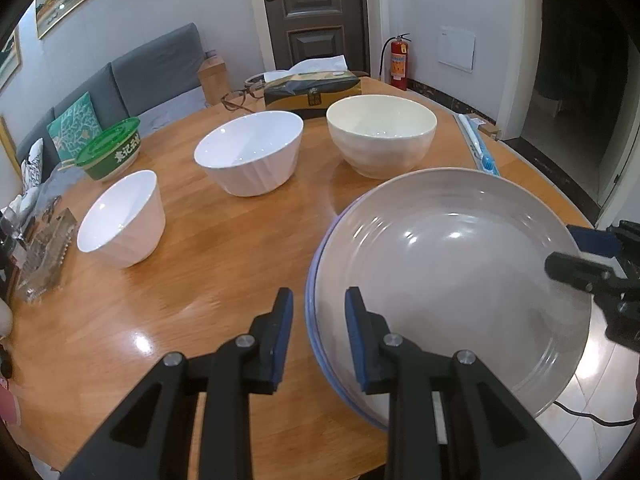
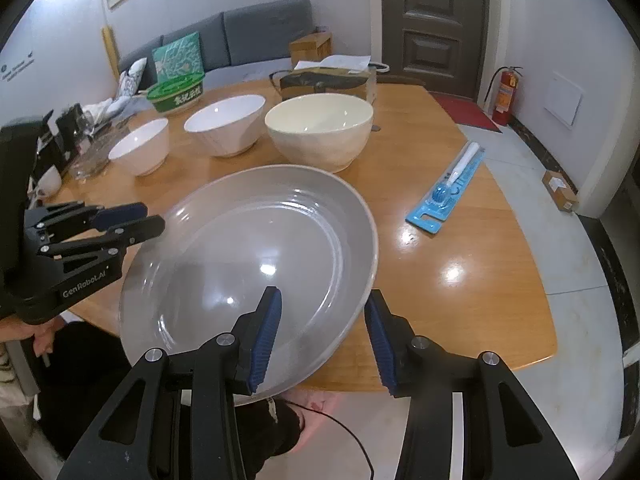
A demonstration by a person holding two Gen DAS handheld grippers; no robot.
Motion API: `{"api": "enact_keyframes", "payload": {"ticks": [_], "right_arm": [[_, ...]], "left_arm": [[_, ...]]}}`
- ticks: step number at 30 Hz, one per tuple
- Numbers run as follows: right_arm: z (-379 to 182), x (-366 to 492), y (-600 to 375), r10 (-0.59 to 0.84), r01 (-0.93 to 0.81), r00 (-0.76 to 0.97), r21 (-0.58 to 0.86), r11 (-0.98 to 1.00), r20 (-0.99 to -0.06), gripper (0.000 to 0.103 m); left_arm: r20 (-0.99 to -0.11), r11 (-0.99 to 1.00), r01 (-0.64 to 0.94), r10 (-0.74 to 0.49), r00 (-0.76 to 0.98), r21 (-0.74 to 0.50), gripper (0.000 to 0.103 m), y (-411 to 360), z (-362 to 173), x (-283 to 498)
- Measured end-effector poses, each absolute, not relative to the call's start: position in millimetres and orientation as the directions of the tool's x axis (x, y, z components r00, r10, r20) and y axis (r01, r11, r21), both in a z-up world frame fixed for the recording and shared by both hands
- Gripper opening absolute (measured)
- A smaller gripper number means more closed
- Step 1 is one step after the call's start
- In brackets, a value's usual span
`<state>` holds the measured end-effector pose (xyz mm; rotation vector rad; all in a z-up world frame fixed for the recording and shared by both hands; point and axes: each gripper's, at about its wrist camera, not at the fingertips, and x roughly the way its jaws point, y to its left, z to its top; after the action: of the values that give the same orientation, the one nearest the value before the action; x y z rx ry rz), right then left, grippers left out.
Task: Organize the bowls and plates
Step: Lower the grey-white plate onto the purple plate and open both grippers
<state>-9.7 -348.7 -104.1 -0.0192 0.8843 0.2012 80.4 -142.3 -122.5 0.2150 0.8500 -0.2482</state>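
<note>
Round wooden table [image 1: 224, 272] in a sitting room; grey sofa [image 1: 160, 64] at 10 o'clock in the left wrist view, dark door [image 1: 316, 12] at 12, red fire extinguisher [image 1: 398, 62] beside it at 1.

Three bowls in a row across the far half of the table: small white bowl [image 1: 124, 220] at 9 o'clock, ribbed white bowl [image 1: 250, 154] at 11, cream bowl [image 1: 380, 134] at 12. All upright, apart from one another. Tissue box [image 1: 314, 90] behind them, green lidded tub [image 1: 110, 152] at 10.

Grey plate [image 2: 248, 280] near the table's front edge, tilted, overhanging it; a bluish rim of a second plate [image 1: 314, 320] shows just under its left edge.

Left gripper [image 1: 318, 336]: jaws narrowly apart, straddling the stacked left rims; whether the pads press on them I cannot tell.

Right gripper [image 2: 322, 336]: jaws partly open, straddling the grey plate's right rim at 5 o'clock in its own view; a gap shows between the outer pad and the rim, no grip.

Blue packaged brush [image 2: 448, 192] lies at 2 o'clock, well clear of the plate.
</note>
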Motion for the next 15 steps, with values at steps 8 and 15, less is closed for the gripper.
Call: {"api": "enact_keyframes", "payload": {"ticks": [8, 15], "right_arm": [[-94, -16, -344, 0.172, -0.201, 0.639, 0.053, 0.978, -0.75, 0.04], [-101, -14, -344, 0.183, -0.197, 0.629, 0.072, 0.978, -0.756, 0.039]], "left_arm": [[-0.767, 0.95, 0.306, -0.154, 0.623, 0.057, 0.031, -139, -123, 80], [-0.768, 0.95, 0.31, -0.166, 0.619, 0.045, 0.041, -136, -123, 78]]}}
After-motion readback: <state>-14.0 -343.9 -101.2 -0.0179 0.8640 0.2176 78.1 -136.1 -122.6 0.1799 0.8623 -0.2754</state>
